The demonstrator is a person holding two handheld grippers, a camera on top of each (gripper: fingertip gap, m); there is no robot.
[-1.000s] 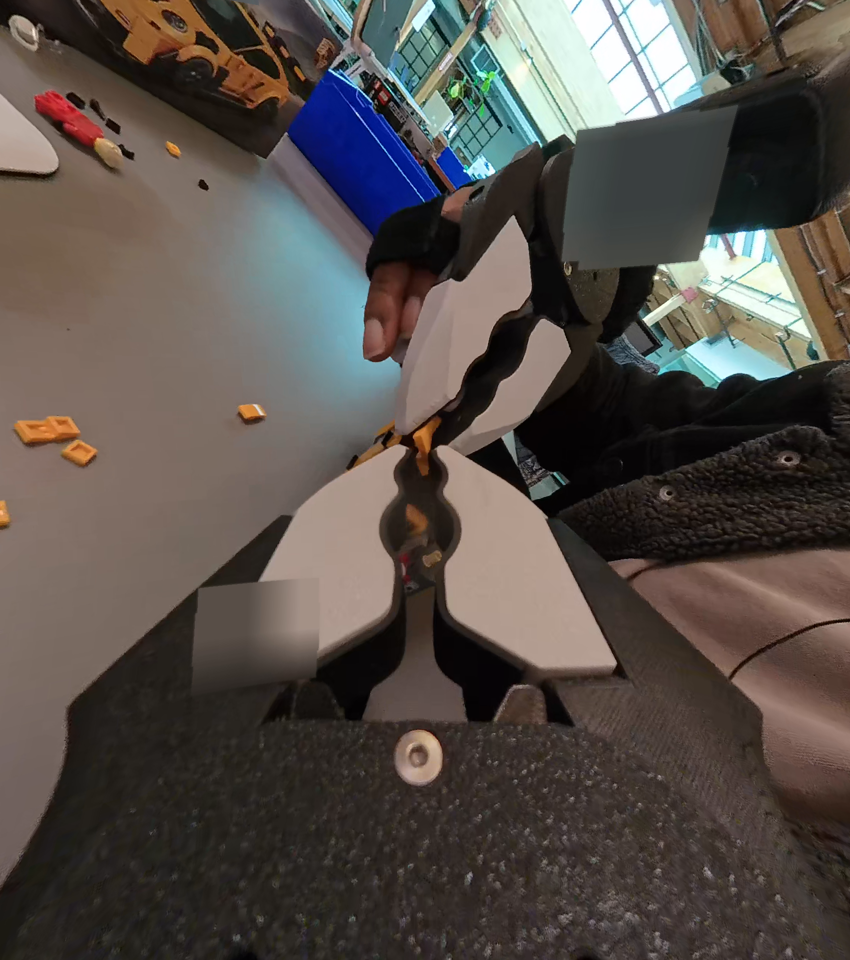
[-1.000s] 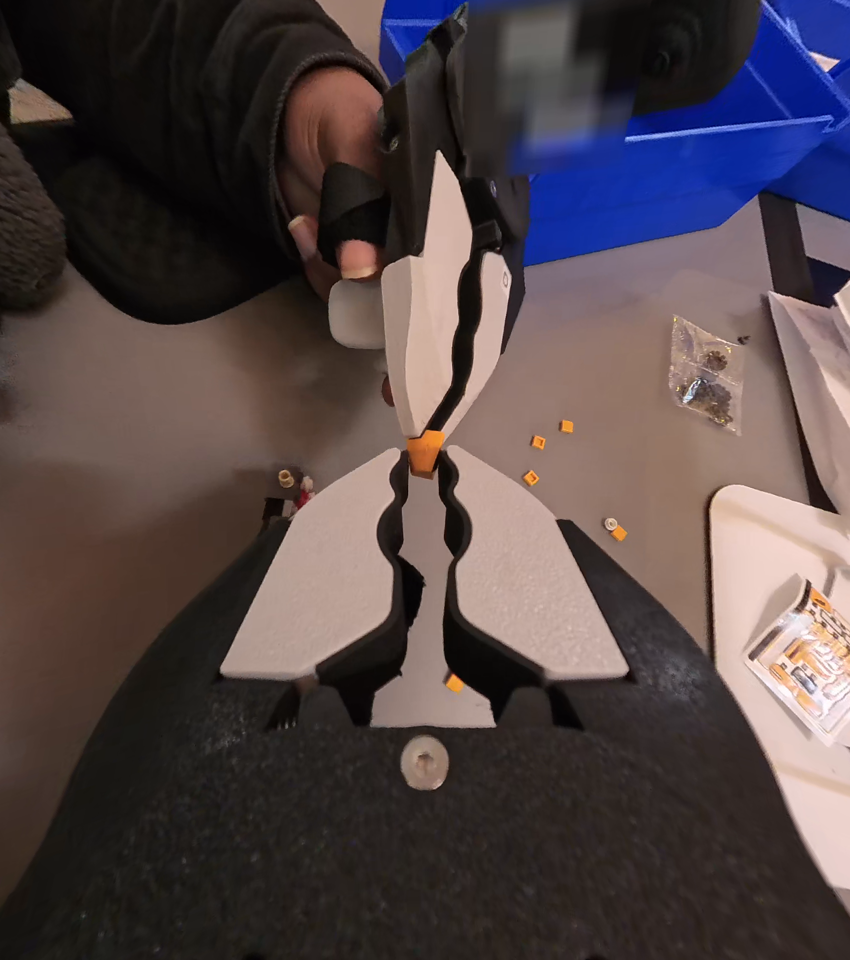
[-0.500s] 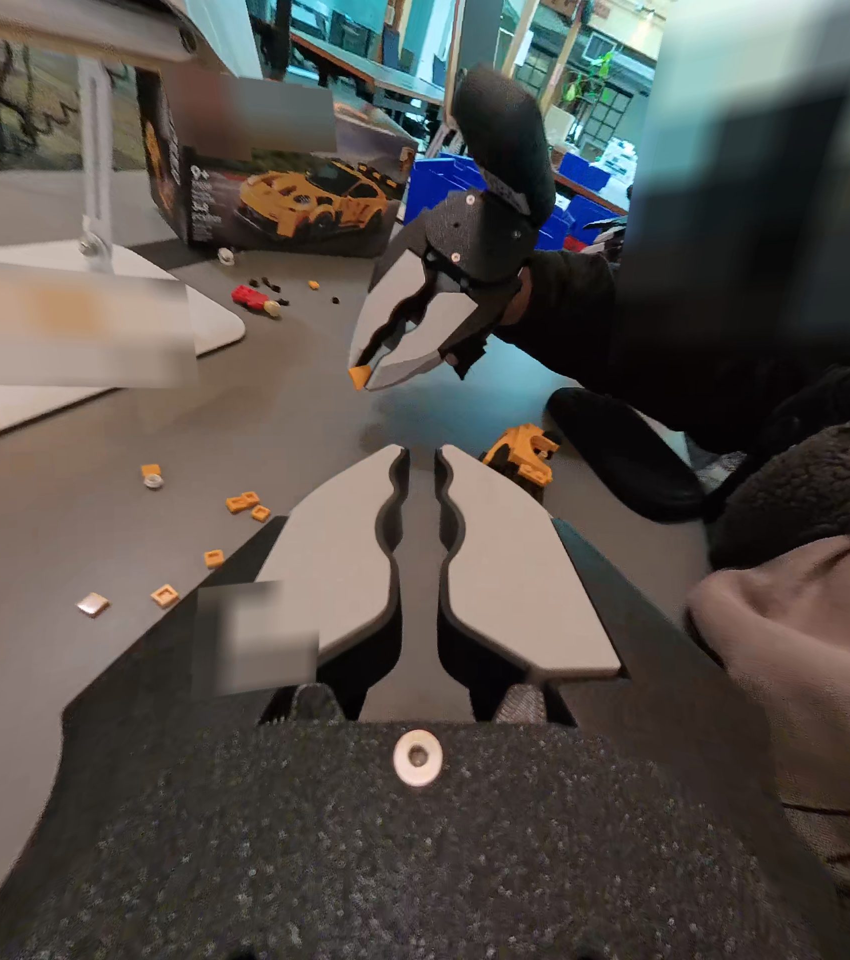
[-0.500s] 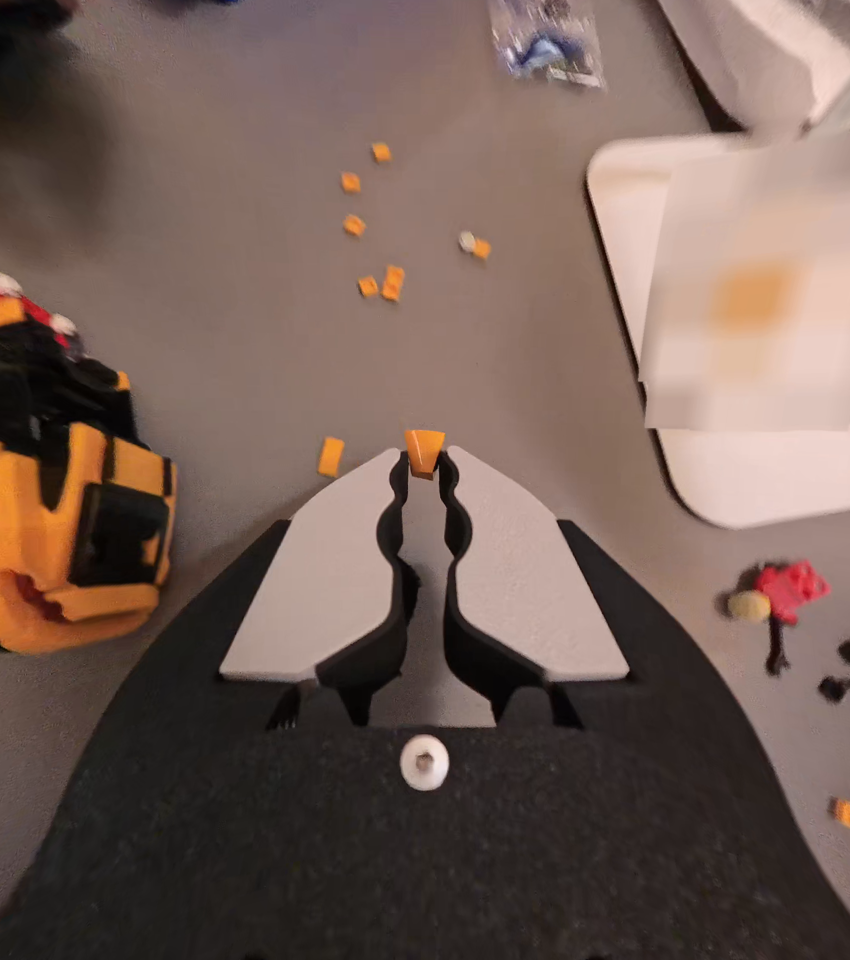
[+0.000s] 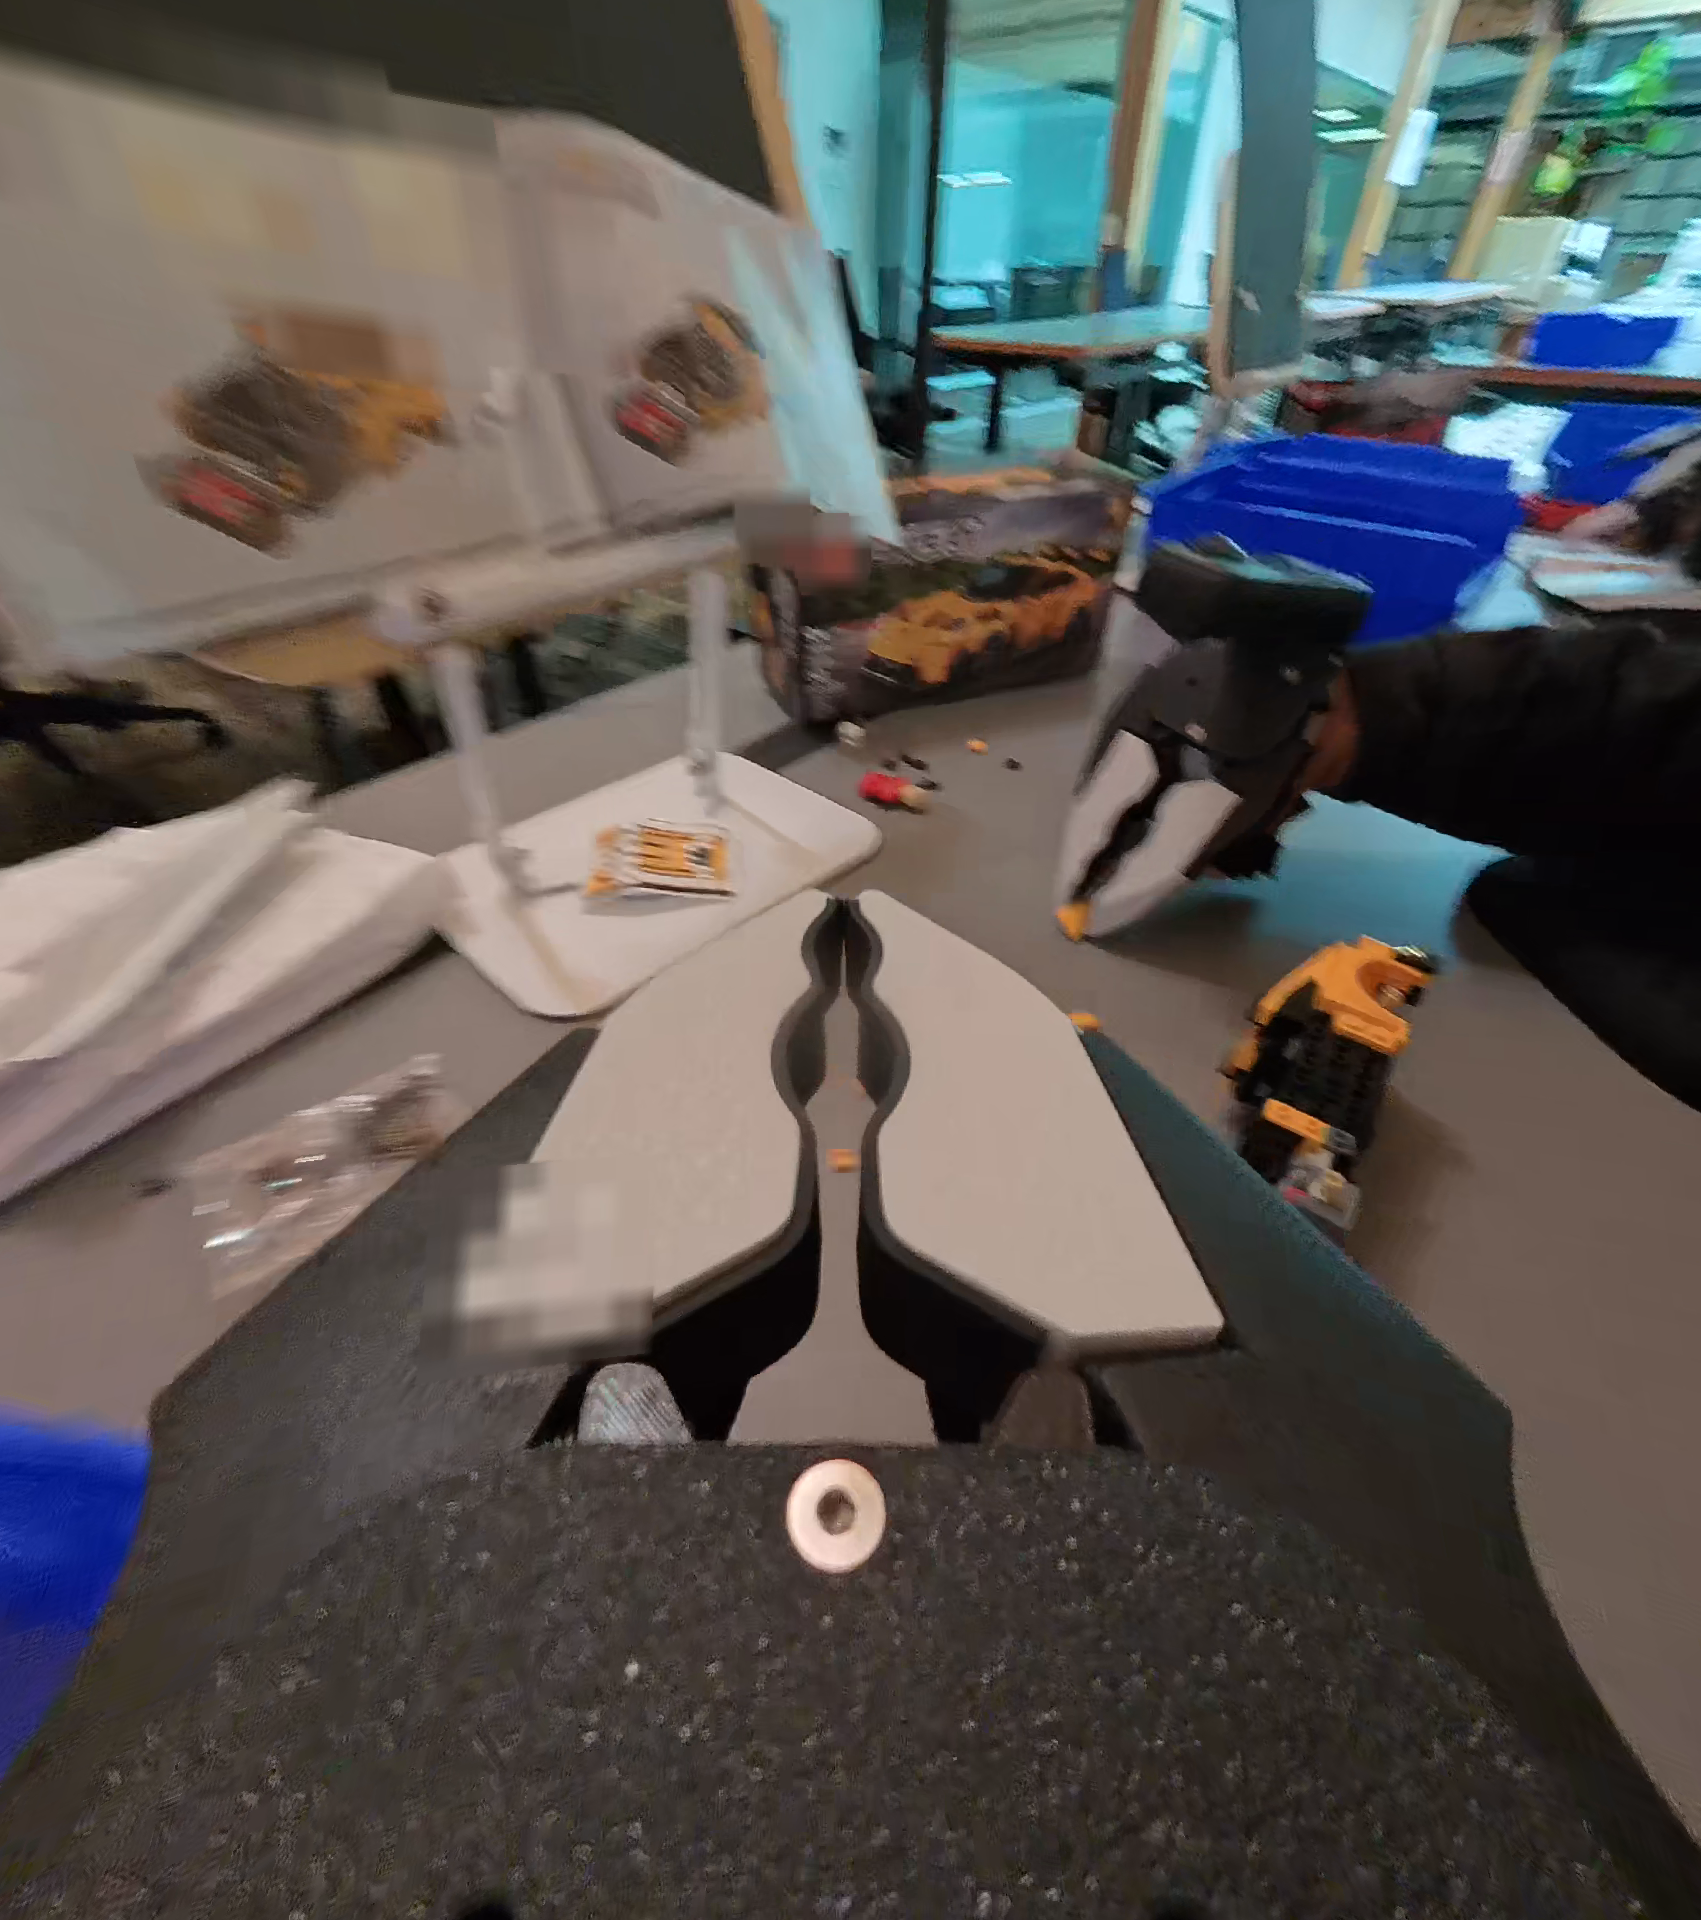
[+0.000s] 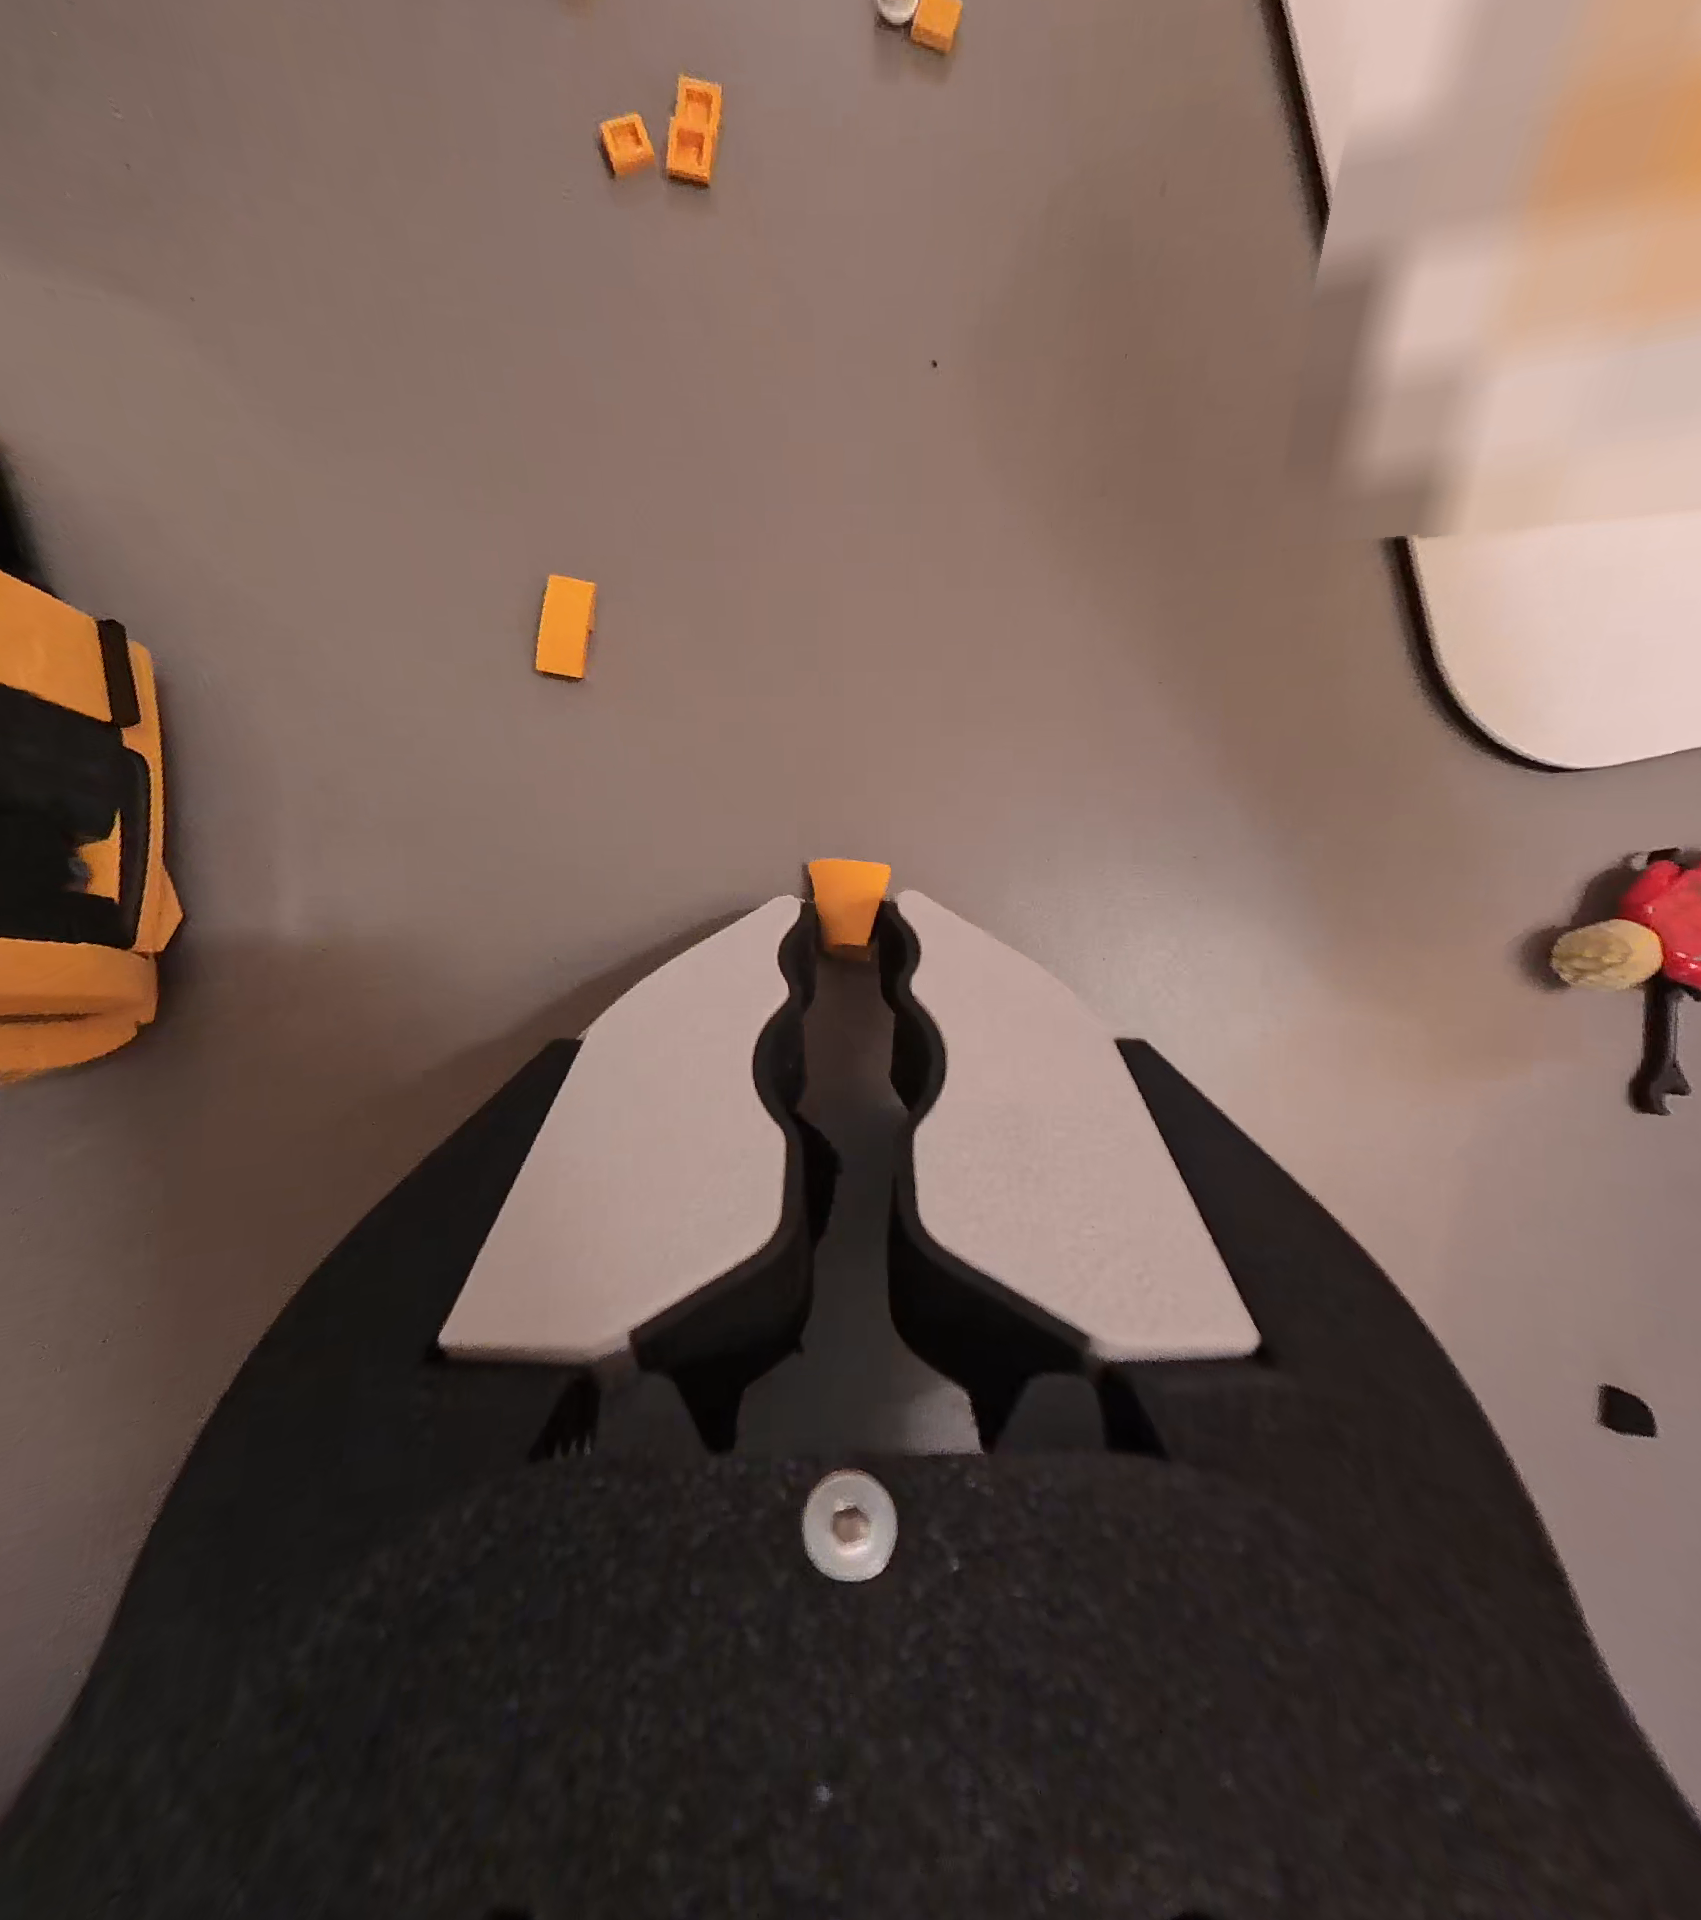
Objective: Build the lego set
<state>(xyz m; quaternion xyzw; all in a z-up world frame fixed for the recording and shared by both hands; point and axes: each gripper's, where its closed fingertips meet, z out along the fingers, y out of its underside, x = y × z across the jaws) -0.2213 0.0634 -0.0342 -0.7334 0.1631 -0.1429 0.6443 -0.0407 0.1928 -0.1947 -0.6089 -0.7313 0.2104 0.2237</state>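
Where right wrist view lacks it, left gripper (image 5: 843, 906) closed

Grey table (image 6: 929, 520), scattered orange bricks (image 6: 565, 627), red minifigure (image 6: 1698, 920), white stand base (image 5: 659, 883), blue bins (image 5: 1345, 520)

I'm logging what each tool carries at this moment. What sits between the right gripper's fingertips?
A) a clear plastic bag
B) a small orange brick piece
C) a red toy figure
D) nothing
B: the right gripper is pinching a small orange brick piece at its fingertips, above the grey table.
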